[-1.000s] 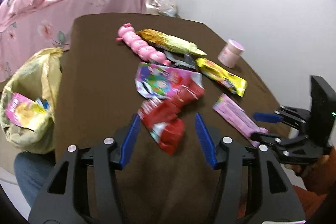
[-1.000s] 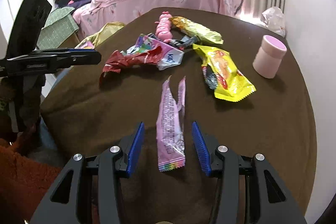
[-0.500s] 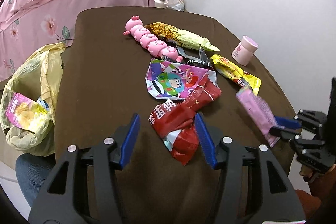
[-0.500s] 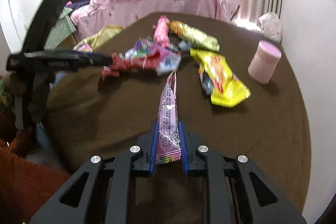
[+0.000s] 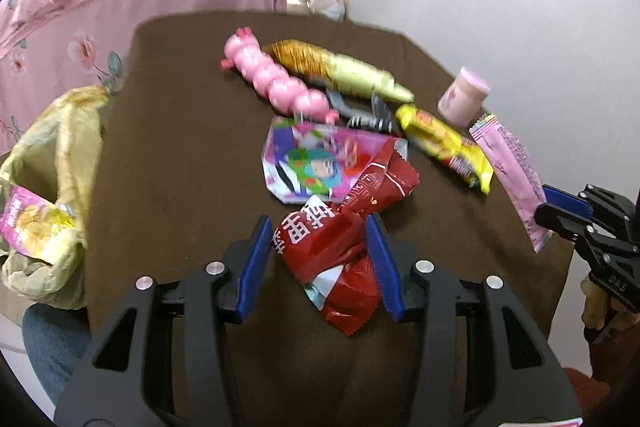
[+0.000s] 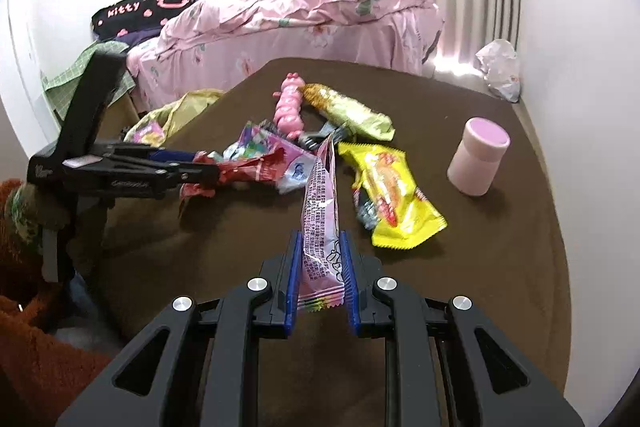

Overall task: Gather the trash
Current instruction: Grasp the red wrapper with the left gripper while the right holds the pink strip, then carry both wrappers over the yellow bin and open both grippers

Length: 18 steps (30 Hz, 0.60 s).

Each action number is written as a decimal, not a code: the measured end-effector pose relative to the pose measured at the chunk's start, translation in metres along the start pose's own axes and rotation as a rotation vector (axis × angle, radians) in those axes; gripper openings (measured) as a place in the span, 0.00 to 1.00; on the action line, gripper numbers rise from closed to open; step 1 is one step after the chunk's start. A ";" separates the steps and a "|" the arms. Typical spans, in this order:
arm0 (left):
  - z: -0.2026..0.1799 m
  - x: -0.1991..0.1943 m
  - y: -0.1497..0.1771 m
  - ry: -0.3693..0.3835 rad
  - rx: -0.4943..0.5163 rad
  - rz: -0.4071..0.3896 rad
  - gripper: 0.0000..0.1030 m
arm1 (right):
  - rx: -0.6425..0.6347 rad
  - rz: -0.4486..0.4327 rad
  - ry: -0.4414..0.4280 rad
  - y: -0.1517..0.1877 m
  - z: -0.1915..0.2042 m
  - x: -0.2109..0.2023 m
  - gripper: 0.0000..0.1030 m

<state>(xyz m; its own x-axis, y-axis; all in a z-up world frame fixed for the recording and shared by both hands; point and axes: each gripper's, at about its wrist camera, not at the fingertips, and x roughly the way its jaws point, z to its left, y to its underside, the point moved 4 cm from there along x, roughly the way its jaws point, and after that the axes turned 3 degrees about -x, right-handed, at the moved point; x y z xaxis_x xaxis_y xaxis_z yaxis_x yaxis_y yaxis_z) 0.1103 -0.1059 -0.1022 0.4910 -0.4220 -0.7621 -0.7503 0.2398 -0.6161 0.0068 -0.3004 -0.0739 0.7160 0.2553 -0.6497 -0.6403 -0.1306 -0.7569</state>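
Wrappers [image 5: 340,167] on brown table [image 5: 180,147]

We see each handheld gripper, the left gripper [image 5: 320,259] and the right gripper [image 6: 320,279], built of black plastic arms with triangular cut-outs, silver screws behind ribbed blue pads [image 5: 252,263], and a fuzzy rust-orange sleeve [image 6: 36,347] behind the left one.

Right gripper [image 6: 320,281] angled down toward 12 o'clock, jaws clamped on pink wrapper [image 6: 320,223]. Left gripper [image 5: 318,263] angled down, jaws closing, red wrapper [image 5: 336,251] flanked by blue pads.
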 end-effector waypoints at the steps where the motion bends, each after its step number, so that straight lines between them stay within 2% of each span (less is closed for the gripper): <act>1: 0.000 -0.007 -0.002 -0.006 -0.007 -0.024 0.44 | -0.005 -0.016 0.003 -0.006 0.000 -0.004 0.18; 4: 0.005 -0.037 -0.011 -0.036 -0.024 -0.106 0.44 | -0.020 -0.054 0.002 -0.023 0.002 -0.010 0.18; 8: 0.028 -0.084 -0.025 -0.117 -0.065 -0.225 0.44 | -0.045 -0.113 -0.028 -0.059 0.016 -0.015 0.18; 13: 0.072 -0.124 -0.036 -0.205 -0.163 -0.311 0.45 | -0.104 -0.166 -0.101 -0.102 0.053 -0.013 0.18; 18: 0.122 -0.156 -0.036 -0.325 -0.278 -0.372 0.45 | -0.182 -0.175 -0.186 -0.137 0.097 0.004 0.18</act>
<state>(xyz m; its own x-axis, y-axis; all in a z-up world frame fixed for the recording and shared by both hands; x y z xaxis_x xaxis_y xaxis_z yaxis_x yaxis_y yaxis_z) 0.1150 0.0583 0.0151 0.8229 -0.1323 -0.5526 -0.5672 -0.1312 -0.8131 0.0706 -0.1884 0.0340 0.7369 0.4580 -0.4972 -0.4393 -0.2347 -0.8672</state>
